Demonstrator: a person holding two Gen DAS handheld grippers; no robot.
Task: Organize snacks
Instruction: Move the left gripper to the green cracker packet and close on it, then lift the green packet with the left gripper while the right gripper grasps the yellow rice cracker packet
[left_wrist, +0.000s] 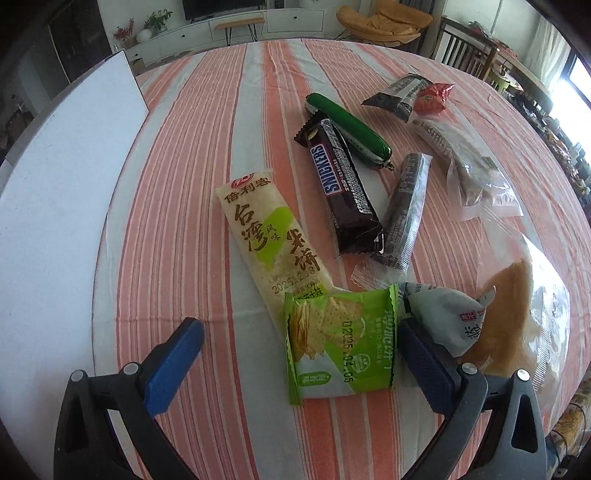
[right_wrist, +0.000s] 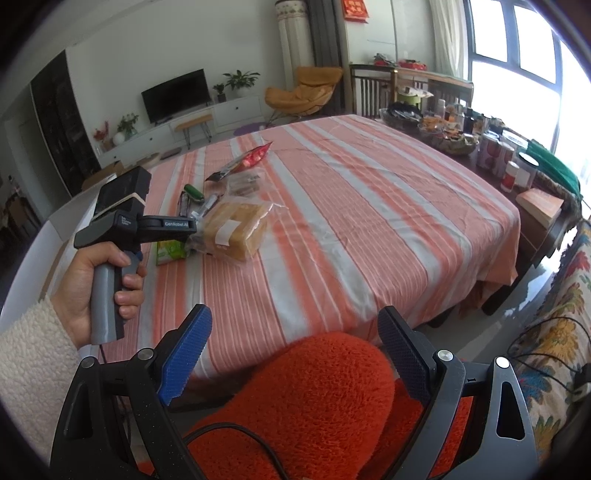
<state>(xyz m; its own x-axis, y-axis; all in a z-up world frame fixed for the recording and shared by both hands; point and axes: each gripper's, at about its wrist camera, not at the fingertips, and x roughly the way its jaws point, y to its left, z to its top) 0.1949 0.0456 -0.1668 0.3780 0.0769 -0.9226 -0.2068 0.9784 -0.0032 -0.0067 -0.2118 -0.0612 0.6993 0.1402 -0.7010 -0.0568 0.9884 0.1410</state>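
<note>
Several snacks lie on the striped tablecloth (left_wrist: 207, 122). My left gripper (left_wrist: 299, 350) is open, its fingers either side of a green cracker packet (left_wrist: 336, 339) that rests on the cloth. Beyond it lie a pale rice-cracker pack (left_wrist: 266, 236), a Snickers bar (left_wrist: 341, 184), a green sausage (left_wrist: 347, 129), a dark wrapped bar (left_wrist: 404, 210) and a clear bag of bread (left_wrist: 517, 325). My right gripper (right_wrist: 295, 354) is open and empty, off the table's near edge above an orange fuzzy cushion (right_wrist: 314, 398). The right wrist view shows the left gripper's body (right_wrist: 147, 225) over the snack pile.
A white board (left_wrist: 62, 206) lies on the table's left side. A red packet (left_wrist: 434, 98) and clear wrapped snacks (left_wrist: 469, 166) lie at the far right. In the right wrist view jars and bowls (right_wrist: 491, 151) crowd a side table right of the striped table.
</note>
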